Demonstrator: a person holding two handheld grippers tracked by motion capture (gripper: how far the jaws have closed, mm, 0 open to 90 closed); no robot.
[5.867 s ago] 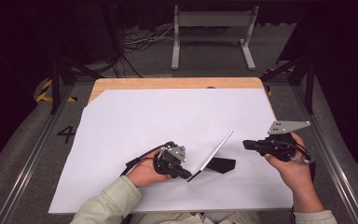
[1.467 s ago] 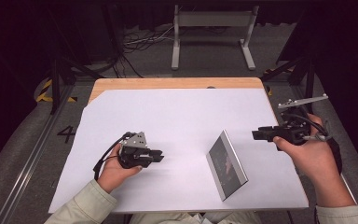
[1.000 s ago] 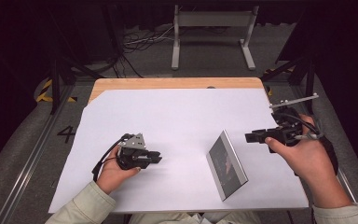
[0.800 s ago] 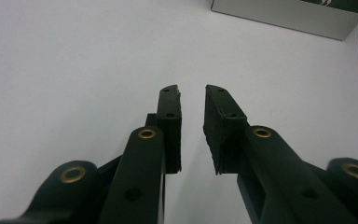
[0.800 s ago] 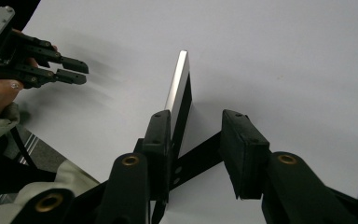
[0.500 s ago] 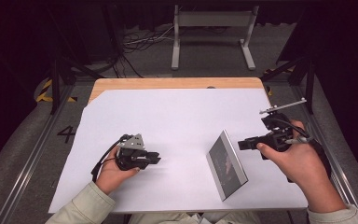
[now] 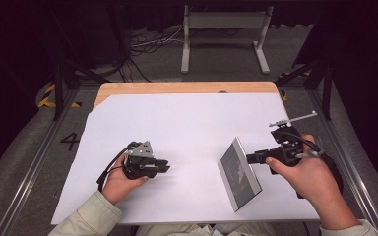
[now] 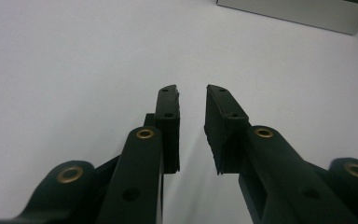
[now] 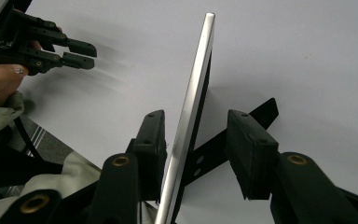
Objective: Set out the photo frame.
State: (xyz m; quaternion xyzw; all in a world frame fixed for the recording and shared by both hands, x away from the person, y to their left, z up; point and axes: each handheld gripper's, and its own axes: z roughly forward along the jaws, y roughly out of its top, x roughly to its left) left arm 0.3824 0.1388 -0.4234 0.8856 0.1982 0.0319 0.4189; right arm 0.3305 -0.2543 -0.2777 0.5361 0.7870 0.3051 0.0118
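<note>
Left gripper sits low on the white table sheet, held in the left hand, pointing right toward the picture frame. Jaws a narrow gap apart, nothing between them; the left gripper view confirms this, bare sheet under the pads, and catches the frame's pale edge at the top right corner, well apart from the tips.

Frame stands upright, tilted, on its black back stand, right of table centre. Dark glass face; picture content too blurred to read.

Right gripper, in the right hand, points left at the frame's right edge. The high view can't tell contact. The right gripper view does: jaws wide, straddling the silver frame edge. The left pad sits against or just beside that edge; the right pad is clear of it, with the stand in the gap. Not clamped. That view also shows the left gripper far off at top left.

Readable writing: a "4" on the floor left of the table. No brand or label legible.
</note>
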